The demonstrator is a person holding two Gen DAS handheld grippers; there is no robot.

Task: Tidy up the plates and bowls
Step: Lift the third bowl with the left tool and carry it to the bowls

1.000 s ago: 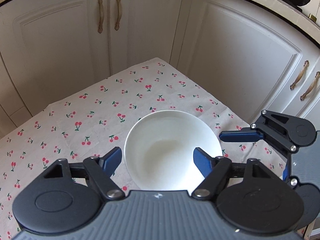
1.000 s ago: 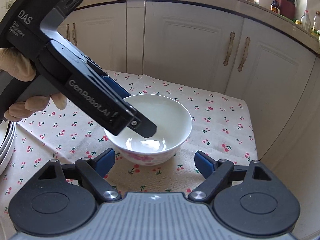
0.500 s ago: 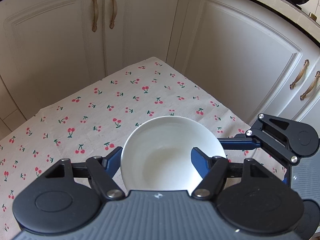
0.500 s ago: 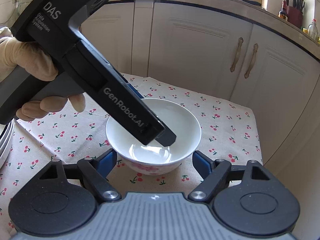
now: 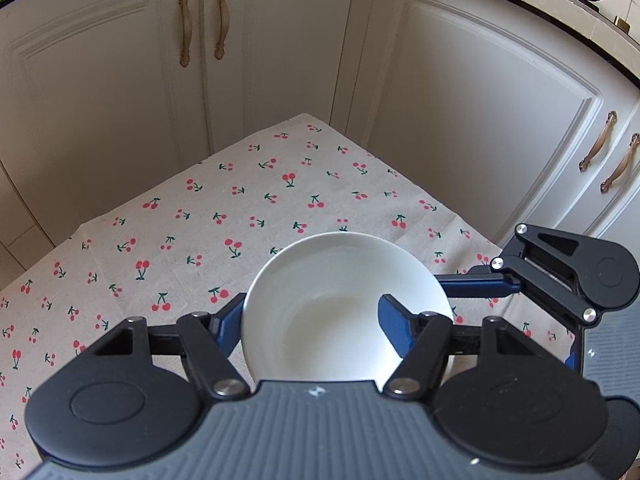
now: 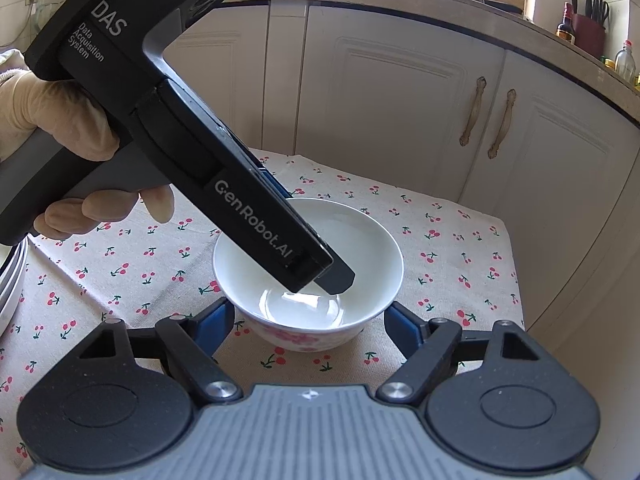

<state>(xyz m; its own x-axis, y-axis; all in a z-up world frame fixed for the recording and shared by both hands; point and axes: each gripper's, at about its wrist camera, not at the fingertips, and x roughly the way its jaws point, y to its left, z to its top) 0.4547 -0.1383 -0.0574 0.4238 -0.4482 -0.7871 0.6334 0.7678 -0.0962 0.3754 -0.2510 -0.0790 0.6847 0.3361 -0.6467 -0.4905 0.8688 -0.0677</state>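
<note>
White cabinet doors (image 5: 460, 120) back a table under a cherry-print tablecloth (image 5: 192, 224), where a white bowl (image 5: 340, 312) sits near the right corner. My left gripper (image 5: 316, 320) straddles its rim, one blue finger inside, one outside, not yet pinching. My right gripper (image 6: 308, 320) waits spread wide, just short of the bowl. Only the right view shows the bowl's pink floral side, my gloved left hand (image 6: 52, 120), and stacked plates (image 6: 10, 280) at far left.
</note>
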